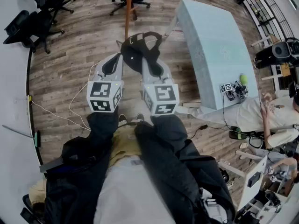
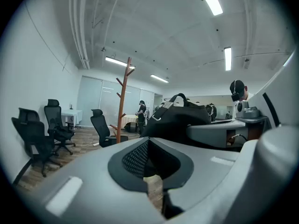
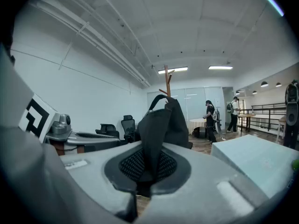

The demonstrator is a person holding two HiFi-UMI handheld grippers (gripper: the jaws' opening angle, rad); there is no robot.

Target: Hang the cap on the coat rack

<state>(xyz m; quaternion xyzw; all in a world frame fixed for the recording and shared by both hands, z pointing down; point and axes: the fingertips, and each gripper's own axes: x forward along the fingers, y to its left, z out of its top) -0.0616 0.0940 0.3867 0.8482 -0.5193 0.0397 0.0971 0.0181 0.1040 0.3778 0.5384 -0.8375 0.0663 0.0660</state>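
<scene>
The black cap point(image 1: 138, 50) hangs from my right gripper point(image 1: 149, 62), whose jaws are shut on a fold of its fabric point(image 3: 161, 125). In the right gripper view the cap stands straight up out of that gripper point(image 3: 147, 164) and hides most of the wooden coat rack point(image 3: 167, 83) behind it. My left gripper point(image 1: 114, 59) is level beside the right one, shut with nothing in it point(image 2: 149, 160). From the left gripper view the cap point(image 2: 177, 118) shows to the right, and the coat rack point(image 2: 122, 101) stands farther off on the wooden floor. The rack's pole point(image 1: 127, 10) rises just beyond the cap.
A long pale teal table point(image 1: 210, 45) stands to the right, with small items at its near end. Black office chairs point(image 1: 46, 8) stand at the far left and behind the rack. A person point(image 1: 266, 115) sits at the right; others stand far back point(image 3: 209, 118).
</scene>
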